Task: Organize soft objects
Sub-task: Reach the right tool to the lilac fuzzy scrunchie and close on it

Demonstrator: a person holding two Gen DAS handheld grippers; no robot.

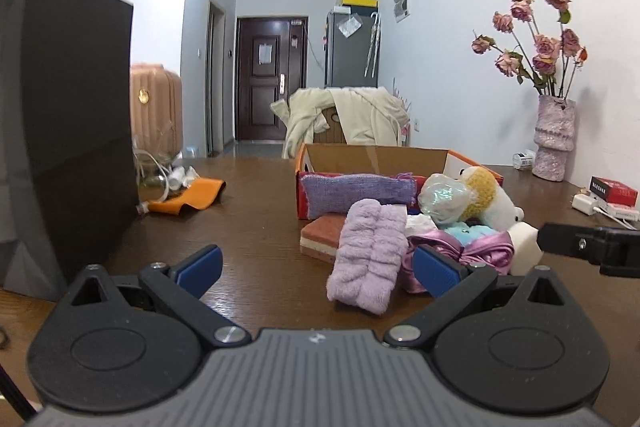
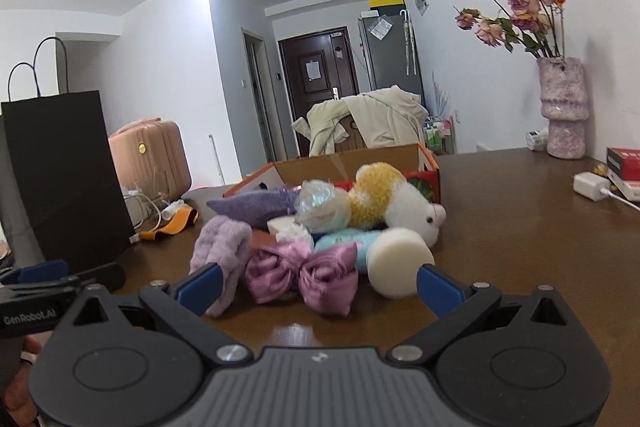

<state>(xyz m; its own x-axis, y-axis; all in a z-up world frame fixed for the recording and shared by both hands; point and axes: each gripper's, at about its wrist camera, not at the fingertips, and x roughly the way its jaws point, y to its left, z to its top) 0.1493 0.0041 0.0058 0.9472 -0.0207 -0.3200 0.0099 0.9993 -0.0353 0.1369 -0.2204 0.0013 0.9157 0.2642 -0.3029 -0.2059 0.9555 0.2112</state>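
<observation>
Both grippers are hovering low over a glossy dark-brown wooden table (image 2: pixel 520 227), each with its ribbed blue pads spread wide and gripping nothing. The left gripper (image 1: pixel 316 269) is facing a fluffy lilac headband (image 1: pixel 370 255), a plush, ridged loop lying at the near left of the pile. The right gripper (image 2: pixel 318 287) is facing a shiny pink satin bow (image 2: pixel 302 273), crinkled and folded, with a smooth cream foam cylinder (image 2: pixel 400 261) lying just right of it.

Behind these, more soft things are heaping against the near side of an open cardboard box (image 2: pixel 360 157) with orange edges: a knitted purple pouch (image 1: pixel 356 193) leaning on the box front, a layered pink-and-white sponge (image 1: pixel 322 237) lying flat under the headband, a crinkly clear plastic ball (image 2: pixel 322 205), a fuzzy turquoise piece (image 2: pixel 344 241), and a woolly yellow-and-white plush toy (image 2: pixel 396 205) sprawling at the right.

A matte black paper bag (image 1: pixel 68 131) with thin rope handles is standing at the far left.
</observation>
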